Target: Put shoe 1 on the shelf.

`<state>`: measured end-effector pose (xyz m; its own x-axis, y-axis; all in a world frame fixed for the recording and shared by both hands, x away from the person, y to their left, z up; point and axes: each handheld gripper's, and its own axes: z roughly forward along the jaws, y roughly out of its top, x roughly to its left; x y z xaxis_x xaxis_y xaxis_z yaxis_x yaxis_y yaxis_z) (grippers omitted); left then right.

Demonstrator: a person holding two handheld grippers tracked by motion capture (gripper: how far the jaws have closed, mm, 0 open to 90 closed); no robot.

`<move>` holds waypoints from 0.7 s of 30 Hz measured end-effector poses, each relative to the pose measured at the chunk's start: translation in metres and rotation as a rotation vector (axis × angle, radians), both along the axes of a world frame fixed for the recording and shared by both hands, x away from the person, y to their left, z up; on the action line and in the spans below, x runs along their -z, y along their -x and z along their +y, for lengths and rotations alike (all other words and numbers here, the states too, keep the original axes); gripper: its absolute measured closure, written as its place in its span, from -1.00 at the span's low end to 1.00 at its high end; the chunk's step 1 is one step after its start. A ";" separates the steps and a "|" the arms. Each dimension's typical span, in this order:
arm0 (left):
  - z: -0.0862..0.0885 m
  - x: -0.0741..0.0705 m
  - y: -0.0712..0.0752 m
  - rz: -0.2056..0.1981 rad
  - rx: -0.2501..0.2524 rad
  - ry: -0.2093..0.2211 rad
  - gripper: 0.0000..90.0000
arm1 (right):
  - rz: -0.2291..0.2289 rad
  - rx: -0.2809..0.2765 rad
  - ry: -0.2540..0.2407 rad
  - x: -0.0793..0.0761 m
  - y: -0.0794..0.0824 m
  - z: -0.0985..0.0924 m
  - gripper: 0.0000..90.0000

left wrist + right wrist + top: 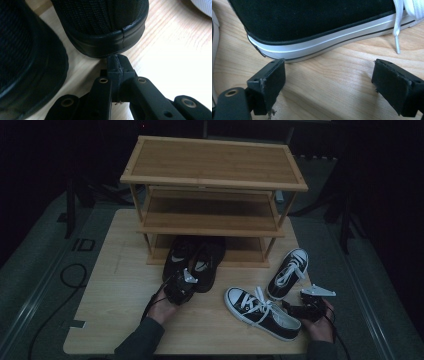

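While the left gripper [179, 289] sits at the lower centre of the high view, its jaws are pressed together with nothing between them; in the left gripper view [117, 65] their tips meet just at the rubber heel rim of a black shoe [105, 25], touching it or very nearly so. That shoe [207, 261] lies beside its partner, a second black shoe [177, 257], both with their toes pushed under the lowest tier of the bamboo shoe rack [212, 195], which stands at the upper middle of the worktop [115, 310]. In the left gripper view the second black shoe [27, 62] takes up the left edge of the frame.

At the lower right of the high view the right gripper [300, 310] rests just behind the heel of a black-and-white sneaker [262, 312], which lies flat on the worktop with its toe toward the centre. In the right gripper view [329, 82] the jaws stand spread wide, bare wood between them, and the sneaker's [312, 27] white sole band is just beyond the left jaw tip, not pinched. A white lace end [396, 37] hangs down to the worktop at the upper right of that frame. Another black-and-white sneaker [289, 272] lies near it, toe toward the rack's right leg.
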<state>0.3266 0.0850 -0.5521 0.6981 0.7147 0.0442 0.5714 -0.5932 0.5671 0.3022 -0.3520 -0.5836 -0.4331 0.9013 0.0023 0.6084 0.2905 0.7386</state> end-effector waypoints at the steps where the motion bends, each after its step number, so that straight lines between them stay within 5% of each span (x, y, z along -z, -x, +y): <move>1: -0.001 -0.001 -0.001 -0.001 0.003 0.002 0.99 | 0.000 0.000 0.000 0.000 0.000 0.000 -0.74; 15: -0.019 -0.006 -0.003 -0.039 -0.001 -0.015 0.97 | 0.000 0.000 0.000 0.000 0.000 0.000 -0.74; 21: -0.028 -0.001 -0.002 -0.023 0.039 -0.036 0.96 | 0.000 0.000 0.000 0.000 0.000 0.000 -0.74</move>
